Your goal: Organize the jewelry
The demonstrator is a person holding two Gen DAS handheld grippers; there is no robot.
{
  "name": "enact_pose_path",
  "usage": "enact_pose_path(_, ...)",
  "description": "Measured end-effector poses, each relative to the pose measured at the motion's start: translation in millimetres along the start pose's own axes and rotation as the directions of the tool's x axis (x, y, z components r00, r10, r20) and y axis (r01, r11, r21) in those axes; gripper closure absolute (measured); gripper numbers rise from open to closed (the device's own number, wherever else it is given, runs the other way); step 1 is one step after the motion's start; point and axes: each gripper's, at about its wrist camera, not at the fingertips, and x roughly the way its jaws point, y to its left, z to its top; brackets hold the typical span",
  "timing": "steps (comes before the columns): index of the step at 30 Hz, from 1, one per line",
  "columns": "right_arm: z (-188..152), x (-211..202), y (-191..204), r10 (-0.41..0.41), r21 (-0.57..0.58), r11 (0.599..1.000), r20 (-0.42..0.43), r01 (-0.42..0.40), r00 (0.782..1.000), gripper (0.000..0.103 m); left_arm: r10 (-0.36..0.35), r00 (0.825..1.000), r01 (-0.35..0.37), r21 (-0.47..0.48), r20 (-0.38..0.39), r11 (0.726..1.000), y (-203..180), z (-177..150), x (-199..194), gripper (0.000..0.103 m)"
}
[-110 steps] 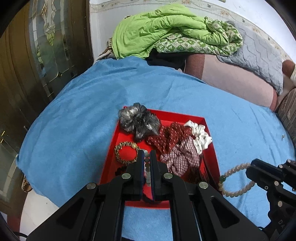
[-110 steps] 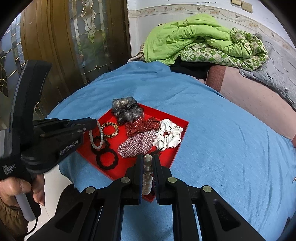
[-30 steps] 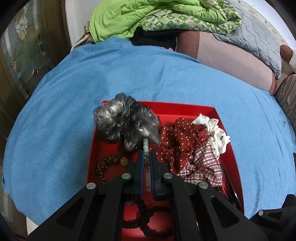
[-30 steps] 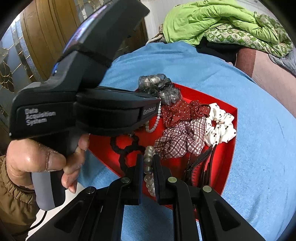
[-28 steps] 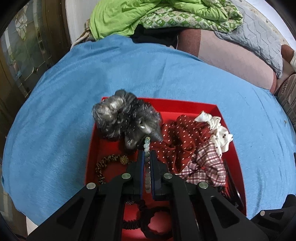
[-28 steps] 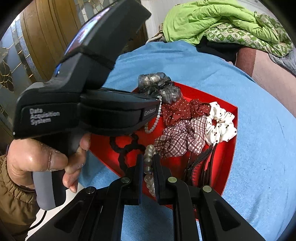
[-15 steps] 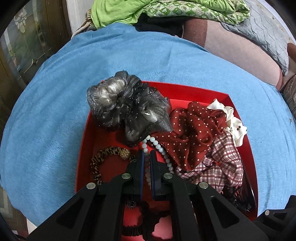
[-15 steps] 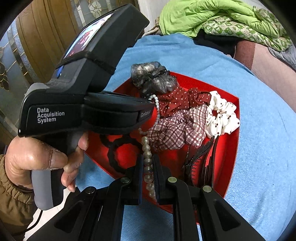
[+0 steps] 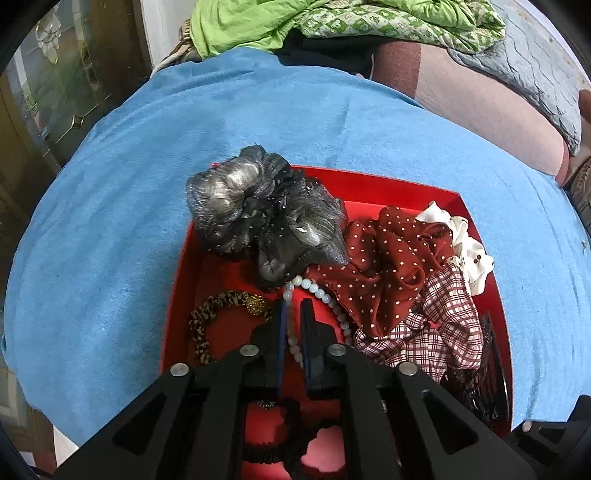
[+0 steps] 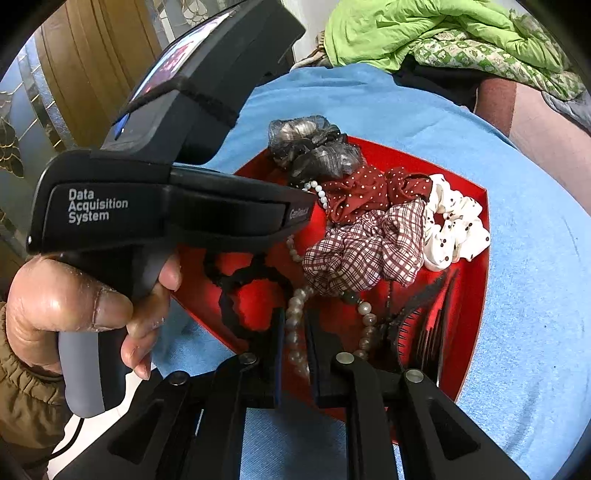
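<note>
Bedroom corner, wood-and-glass door at left; green quilt heaped at the far edge of the bed.
Blue blanket spread wide, bearing everything below.
Red tray at blanket's middle, shallow, open-topped.
In tray, far left corner: grey scrunchie, bulky, partly overhanging the wall.
Beside it, rightward: red dotted scrunchie; then checked scrunchie nearer the cameras; white spotted scrunchie against the right wall.
Near right corner: dark combs or clips, hard to tell which.
Near left: black hair tie; leopard-print band with gold bead.
Left gripper, held in a hand, low over the tray: jaws just opening, slightly apart, pale green bracelet lying slack between them on the tray floor, running under the red dotted scrunchie's edge.
Right gripper, at tray's near edge: jaws likewise just opening, narrow gap, pearl bracelet threaded between the pads and looping rightward onto the tray; pads apparently not pressing on it.
</note>
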Motion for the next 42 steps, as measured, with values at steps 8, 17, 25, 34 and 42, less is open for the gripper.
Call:
enact_pose_path(8, -5, -21, 1, -0.007, -0.002, 1.000, 0.036, 0.007, 0.999, 0.070, 0.019, 0.999, -0.018, -0.029, 0.051, 0.999, 3, 0, -29, 0.056)
enact_pose_path(17, -19, -54, 0, -0.022, -0.026, 0.999, 0.078, 0.024, 0.997, 0.058, 0.053, 0.993, -0.049, -0.035, 0.104, 0.998, -3, -12, -62, 0.043)
enact_pose_path(25, -43, -83, -20, -0.063, 0.018, 0.998, 0.097, 0.061, 0.993, 0.053, 0.094, 0.967, -0.086, -0.043, 0.238, 0.995, -27, -36, -104, 0.026)
enact_pose_path(34, -70, -112, -54, -0.117, 0.127, 0.987, 0.109, 0.103, 0.987, 0.051, 0.237, 0.876, -0.206, -0.117, 0.421, 0.971, -46, -60, -164, 0.014)
enact_pose_path(42, -85, -140, -66, -0.146, 0.201, 0.973, 0.155, 0.114, 0.977, 0.047, 0.321, 0.754, -0.256, -0.193, 0.574, 0.947, -55, -88, -229, 0.000)
